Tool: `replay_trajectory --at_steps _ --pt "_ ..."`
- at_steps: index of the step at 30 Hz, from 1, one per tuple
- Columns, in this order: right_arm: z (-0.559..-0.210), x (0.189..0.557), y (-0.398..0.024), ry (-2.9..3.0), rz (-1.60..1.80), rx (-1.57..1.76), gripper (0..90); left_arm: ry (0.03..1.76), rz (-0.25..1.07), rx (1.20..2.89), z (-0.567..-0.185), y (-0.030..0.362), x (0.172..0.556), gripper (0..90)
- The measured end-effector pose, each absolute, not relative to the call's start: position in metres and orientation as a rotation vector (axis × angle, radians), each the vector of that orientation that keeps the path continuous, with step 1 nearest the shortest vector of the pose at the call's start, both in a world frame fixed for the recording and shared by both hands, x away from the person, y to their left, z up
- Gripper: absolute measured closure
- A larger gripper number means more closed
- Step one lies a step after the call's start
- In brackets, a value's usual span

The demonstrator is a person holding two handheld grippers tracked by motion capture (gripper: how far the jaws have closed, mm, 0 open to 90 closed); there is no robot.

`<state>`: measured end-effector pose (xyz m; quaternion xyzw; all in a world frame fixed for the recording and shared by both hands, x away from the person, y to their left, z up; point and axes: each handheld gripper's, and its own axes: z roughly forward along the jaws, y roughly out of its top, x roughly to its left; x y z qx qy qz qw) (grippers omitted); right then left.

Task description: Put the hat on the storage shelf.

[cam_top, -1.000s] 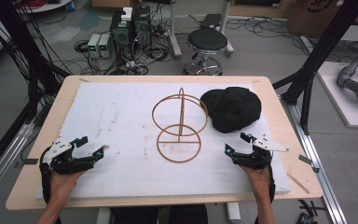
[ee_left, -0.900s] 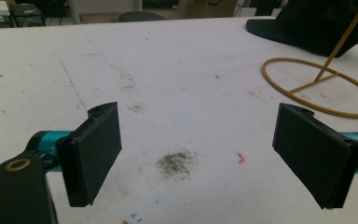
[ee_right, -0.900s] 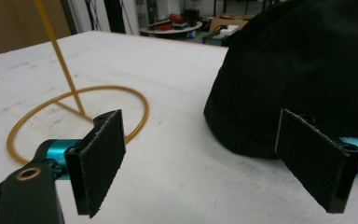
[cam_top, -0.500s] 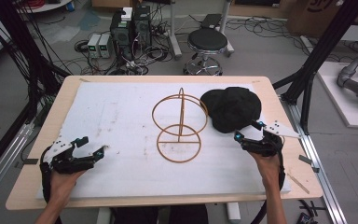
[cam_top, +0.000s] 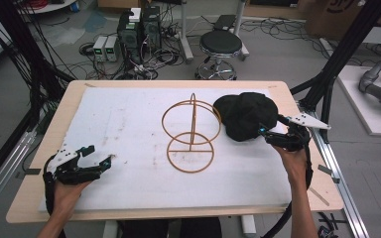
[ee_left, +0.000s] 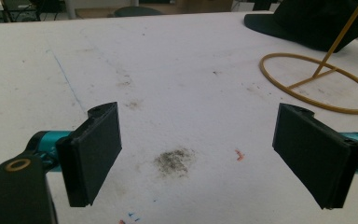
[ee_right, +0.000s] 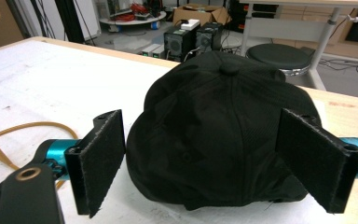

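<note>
- At the counter's (cam_top: pixel 129 114) right, the right tool (cam_top: pixel 270 135), jaws wide and empty, straddles the cap (ee_right: pixel 223 135).
- Close squarely on the crown.
- Left tool (cam_top: pixel 95 157) rests open, holding nothing.

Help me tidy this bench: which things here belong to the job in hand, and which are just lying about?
In use:
- black fabric baseball cap, between the open right gripper
- yellow wire ring stand beside it, likely

Lying about:
- round black stool
- computer boxes on the floor
- left gripper, open, idle
</note>
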<state>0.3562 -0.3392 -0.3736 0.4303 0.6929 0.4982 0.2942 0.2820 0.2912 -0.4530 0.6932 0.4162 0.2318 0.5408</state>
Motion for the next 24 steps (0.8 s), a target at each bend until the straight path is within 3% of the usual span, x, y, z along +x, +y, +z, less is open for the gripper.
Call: replay_trajectory --at_steps 24 --pt "-0.364 0.396 -0.341 1.934 1.137 1.249 16.1 0.995 0.552 1.654 -0.453 0.291 0.282 15.3"
